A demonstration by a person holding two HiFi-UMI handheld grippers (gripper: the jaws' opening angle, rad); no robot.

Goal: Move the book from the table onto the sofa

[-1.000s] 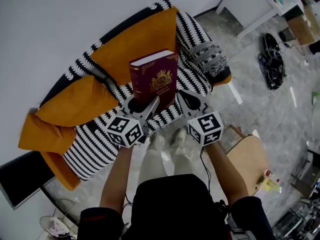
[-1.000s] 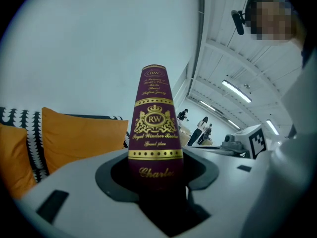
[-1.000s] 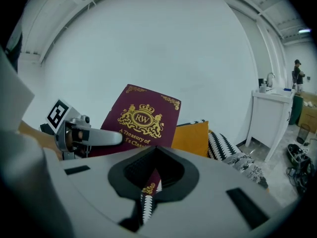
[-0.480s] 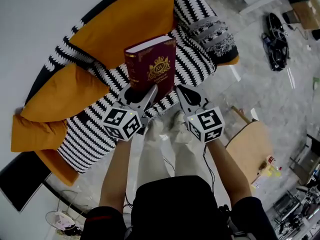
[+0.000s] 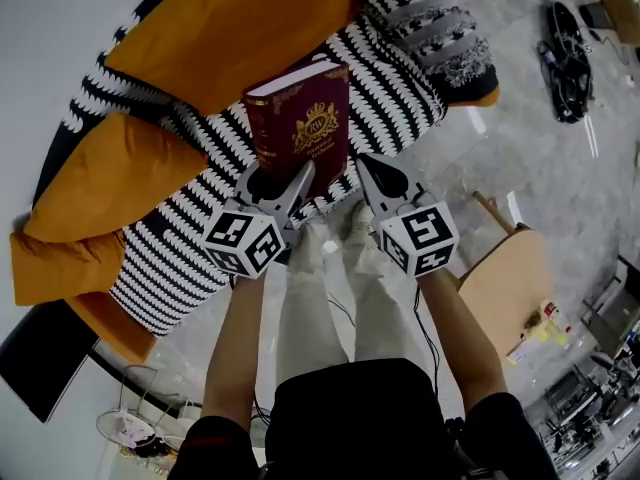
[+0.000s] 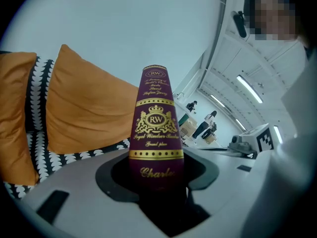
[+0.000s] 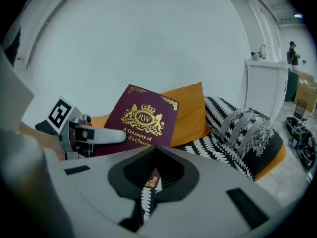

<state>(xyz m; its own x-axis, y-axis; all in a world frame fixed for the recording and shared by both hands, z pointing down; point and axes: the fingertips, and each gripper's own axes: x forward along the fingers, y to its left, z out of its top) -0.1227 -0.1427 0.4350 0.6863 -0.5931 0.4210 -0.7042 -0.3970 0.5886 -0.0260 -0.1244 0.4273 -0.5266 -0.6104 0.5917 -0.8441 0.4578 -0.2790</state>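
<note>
The dark red book [image 5: 300, 133] with a gold crest stands upright over the black-and-white striped sofa seat [image 5: 395, 93]. My left gripper [image 5: 278, 183] is shut on the book's lower end. In the left gripper view the book's spine [image 6: 156, 128] rises from between the jaws of the left gripper [image 6: 157, 175]. My right gripper [image 5: 372, 173] hangs just right of the book, shut and holding nothing. In the right gripper view the book's cover [image 7: 143, 120] shows beyond the closed right gripper [image 7: 153, 170], with the left gripper [image 7: 81, 133] clamped at its left side.
Orange cushions [image 5: 230, 28] [image 5: 100, 178] line the sofa's back and left. A grey fringed throw [image 5: 450, 33] lies on its right end. A small wooden table [image 5: 510, 288] stands at my right, and a black bag [image 5: 565, 58] lies on the floor.
Both grippers and the book have come down toward the sofa seat. The left grip on the book is unchanged and the right gripper stays shut.
</note>
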